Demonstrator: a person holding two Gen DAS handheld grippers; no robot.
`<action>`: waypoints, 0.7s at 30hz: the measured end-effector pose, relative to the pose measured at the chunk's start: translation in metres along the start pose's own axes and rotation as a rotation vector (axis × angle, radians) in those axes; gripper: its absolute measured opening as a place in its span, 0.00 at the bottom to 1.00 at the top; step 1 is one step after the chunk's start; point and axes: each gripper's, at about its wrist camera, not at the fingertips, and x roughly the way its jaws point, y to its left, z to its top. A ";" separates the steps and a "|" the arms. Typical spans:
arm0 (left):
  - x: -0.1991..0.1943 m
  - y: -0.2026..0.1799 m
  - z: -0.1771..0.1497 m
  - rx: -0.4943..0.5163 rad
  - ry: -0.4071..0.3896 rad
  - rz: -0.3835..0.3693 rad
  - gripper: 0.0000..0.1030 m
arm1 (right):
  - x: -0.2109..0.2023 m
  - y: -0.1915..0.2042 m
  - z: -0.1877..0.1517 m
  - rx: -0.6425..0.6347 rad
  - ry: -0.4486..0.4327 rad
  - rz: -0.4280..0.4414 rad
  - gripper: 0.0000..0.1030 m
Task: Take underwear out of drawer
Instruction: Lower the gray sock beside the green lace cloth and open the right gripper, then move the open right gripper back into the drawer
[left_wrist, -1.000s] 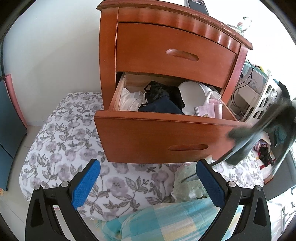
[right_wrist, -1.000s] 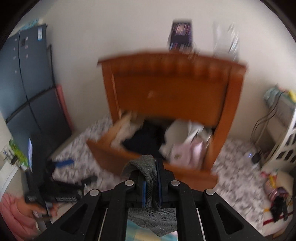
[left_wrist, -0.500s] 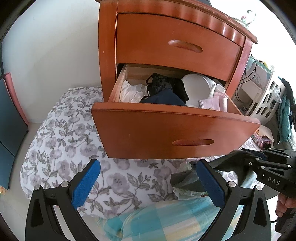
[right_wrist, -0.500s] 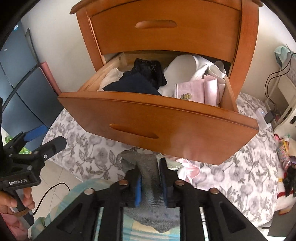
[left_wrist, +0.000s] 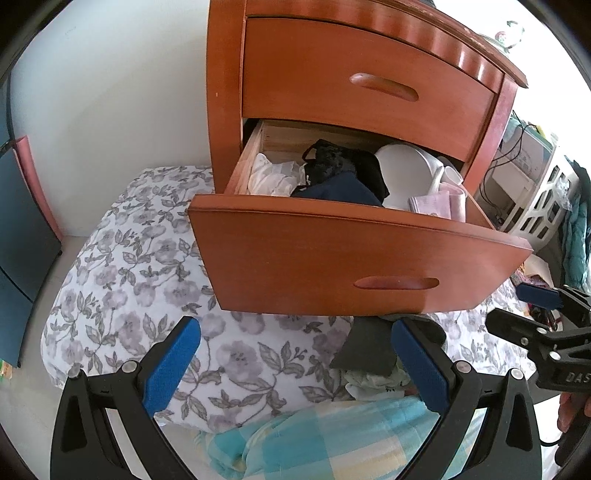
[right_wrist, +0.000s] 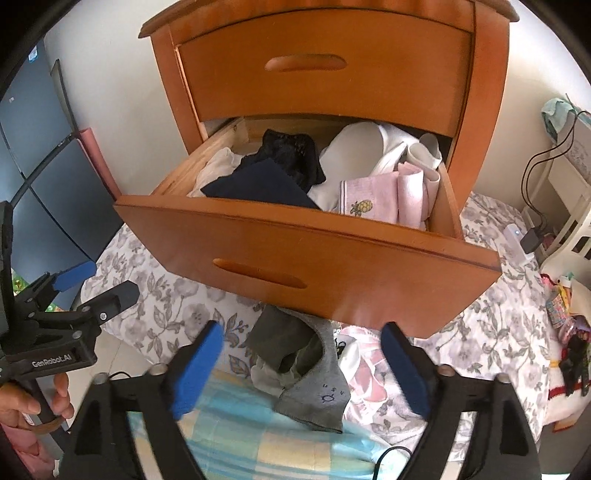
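The left hand-held gripper (left_wrist: 295, 360) hangs with jaws wide apart and empty over the floral bedding (left_wrist: 122, 280). The grey underwear (right_wrist: 306, 365) lies crumpled on the bedding below the open drawer (right_wrist: 332, 262) front. The right hand-held gripper (right_wrist: 303, 363) has just opened its jaws around it, pads clear.

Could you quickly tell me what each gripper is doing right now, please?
Left gripper: open, holding nothing.
Right gripper: jaws have just been opening, now wide open; the grey underwear lies loose between them on the bed.
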 end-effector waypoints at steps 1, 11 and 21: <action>0.000 0.000 0.000 -0.002 -0.002 0.002 1.00 | -0.001 0.000 0.000 0.001 -0.011 -0.003 1.00; 0.004 0.003 0.002 -0.027 -0.027 0.015 1.00 | -0.016 -0.010 0.006 0.022 -0.117 0.004 1.00; 0.008 0.005 0.005 -0.047 -0.057 -0.013 1.00 | -0.040 -0.021 0.022 0.031 -0.227 0.012 1.00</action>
